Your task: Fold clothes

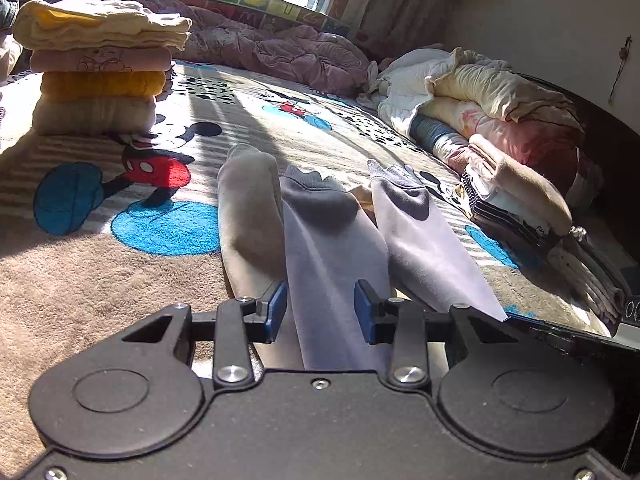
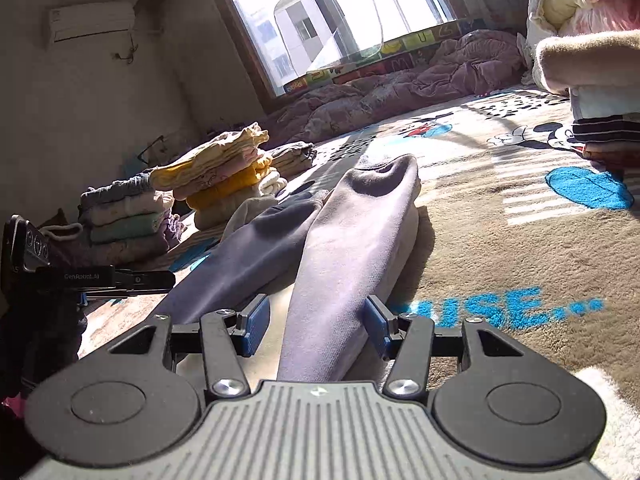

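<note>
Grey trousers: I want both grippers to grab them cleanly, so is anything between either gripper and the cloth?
Nothing visible. The grey trousers already lie between the open fingers of the left gripper, and one leg lies between those of the right gripper.

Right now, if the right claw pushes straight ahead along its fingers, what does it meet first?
The grey trouser leg: it already lies between the open right claw fingers and runs forward along their line. Its cuff end comes first, then bare Mickey rug; depth beyond that is unclear.
</note>
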### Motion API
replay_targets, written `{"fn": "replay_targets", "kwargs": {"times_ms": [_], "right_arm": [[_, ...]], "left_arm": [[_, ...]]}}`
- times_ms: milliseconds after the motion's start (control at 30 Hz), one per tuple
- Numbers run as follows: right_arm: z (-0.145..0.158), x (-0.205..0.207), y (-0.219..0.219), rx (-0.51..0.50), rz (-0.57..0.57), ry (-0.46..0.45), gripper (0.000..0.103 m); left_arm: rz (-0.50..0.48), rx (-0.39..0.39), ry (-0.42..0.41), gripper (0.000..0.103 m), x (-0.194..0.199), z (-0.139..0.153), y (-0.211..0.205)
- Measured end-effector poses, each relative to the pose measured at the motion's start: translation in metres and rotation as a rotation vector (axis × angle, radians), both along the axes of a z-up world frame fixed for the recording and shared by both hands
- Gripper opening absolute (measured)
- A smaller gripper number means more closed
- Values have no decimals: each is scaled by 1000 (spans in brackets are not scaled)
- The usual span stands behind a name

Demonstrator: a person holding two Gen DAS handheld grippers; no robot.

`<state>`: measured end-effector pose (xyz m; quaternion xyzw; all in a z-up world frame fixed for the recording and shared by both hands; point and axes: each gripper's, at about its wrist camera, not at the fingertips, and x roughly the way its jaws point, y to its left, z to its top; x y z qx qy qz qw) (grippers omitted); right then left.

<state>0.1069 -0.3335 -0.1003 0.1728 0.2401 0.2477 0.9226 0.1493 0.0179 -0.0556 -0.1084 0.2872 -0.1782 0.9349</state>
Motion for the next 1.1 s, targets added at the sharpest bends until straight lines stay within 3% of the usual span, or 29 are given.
{"fn": "replay_targets", "kwargs": {"times_ms": [67, 167, 300, 367, 500, 533, 567, 600, 633, 867, 1100], "right_arm": [[-5, 11, 1, 16, -17, 18, 54], [-8, 22, 10, 7, -20, 20, 65], [-15, 35, 19, -13, -37, 73, 74], [-18, 39, 16, 2, -42, 93, 76], [-22, 42, 13, 32, -33, 105, 80], [-22, 42, 12, 38, -32, 106, 80], [-23, 42, 12, 44, -31, 106, 80], [-23, 42, 11, 50, -30, 106, 80], [-23, 42, 11, 54, -29, 107, 80], [-20, 38, 16, 27, -42, 106, 80], [-20, 37, 17, 12, -64, 105, 80]], "left_arm": [[-30, 41, -27, 36, 16, 10, -11], [-39, 106, -13, 36, 51, 15, -28], [11, 196, 43, 37, 106, 10, -44], [33, 261, 111, 43, 131, 2, -50], [42, 291, 205, 50, 155, -15, -55], [35, 283, 215, 47, 156, -16, -56], [27, 274, 225, 23, 157, -18, -56], [31, 270, 214, 7, 153, -15, -58], [36, 266, 201, 3, 148, -11, -59], [66, 246, 37, 1, 105, 27, -49], [185, 234, -73, 1, 60, 59, 2]]}}
